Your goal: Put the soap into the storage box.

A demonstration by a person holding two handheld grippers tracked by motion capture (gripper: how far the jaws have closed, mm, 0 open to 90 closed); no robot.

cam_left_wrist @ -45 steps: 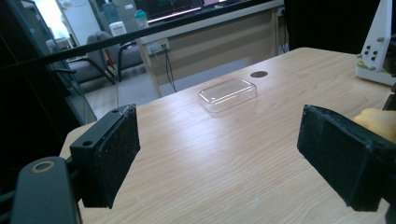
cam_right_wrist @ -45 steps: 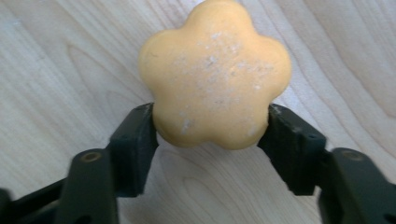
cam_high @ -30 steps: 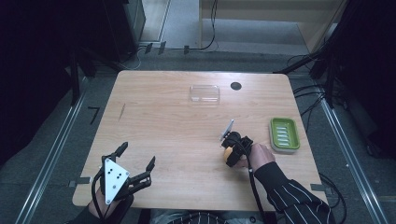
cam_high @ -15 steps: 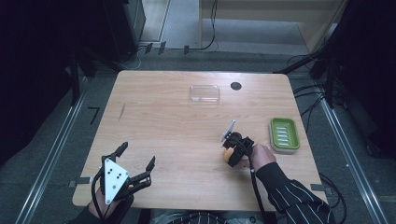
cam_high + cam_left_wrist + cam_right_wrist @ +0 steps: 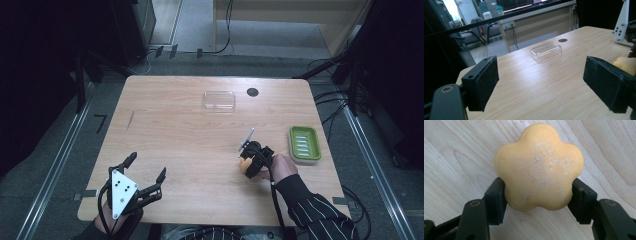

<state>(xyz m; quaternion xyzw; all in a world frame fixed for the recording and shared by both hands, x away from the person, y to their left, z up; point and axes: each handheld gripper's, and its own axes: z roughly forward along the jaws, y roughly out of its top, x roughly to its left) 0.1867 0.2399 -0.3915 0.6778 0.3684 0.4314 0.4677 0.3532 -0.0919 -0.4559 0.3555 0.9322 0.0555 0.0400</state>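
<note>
A yellow flower-shaped soap (image 5: 539,167) sits between the two black jaws of my right gripper (image 5: 537,195), which press its sides just above the wooden table. From the high view the right gripper (image 5: 248,162) is right of the table's centre, with the soap (image 5: 244,165) at its tip. My left gripper (image 5: 145,177) stands open near the front left edge of the table, with nothing between its wide-apart pads (image 5: 482,82). In the left gripper view the soap (image 5: 627,63) peeks out behind the right-hand pad.
A clear plastic lid (image 5: 219,99) (image 5: 546,50) lies at the back middle of the table. A green soap dish (image 5: 304,143) rests near the right edge. A small dark hole (image 5: 252,92) marks the tabletop beside the lid.
The right gripper with the soap has shifted very slightly. The left gripper has stayed still.
</note>
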